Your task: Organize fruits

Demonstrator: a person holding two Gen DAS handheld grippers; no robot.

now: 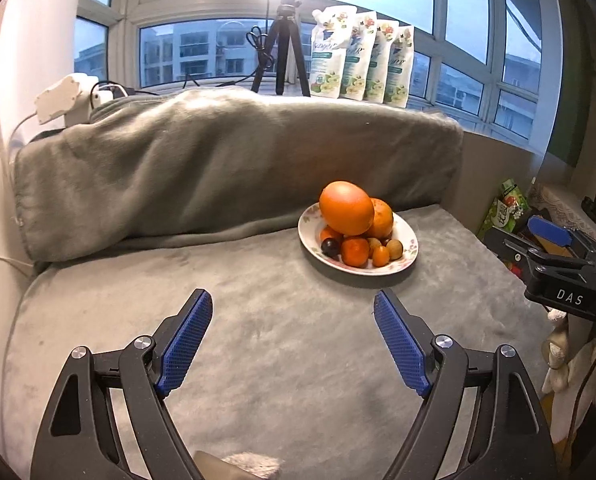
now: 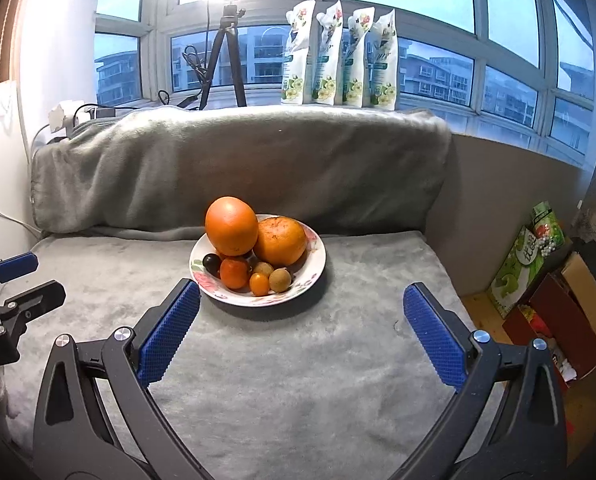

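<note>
Grippers, left gripper [image 1: 293, 300] and right gripper [image 2: 301, 294], hover spread apart, empty, facing the fruit plate [image 2: 314, 276].

A home: blanket-draped sofa [image 2: 238, 168] beneath bay windows [image 2: 438, 20], refill pouches [image 2: 338, 56] on the sill.

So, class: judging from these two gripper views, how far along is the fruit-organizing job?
It looks done or nearly so. All visible fruit sits piled in the floral plate: two large oranges, a mandarin, a dark plum, a kumquat and brownish small fruits. In hand: nothing; the left gripper and right gripper are both open and empty. Left: no loose fruit shows on the grey blanket.
</note>
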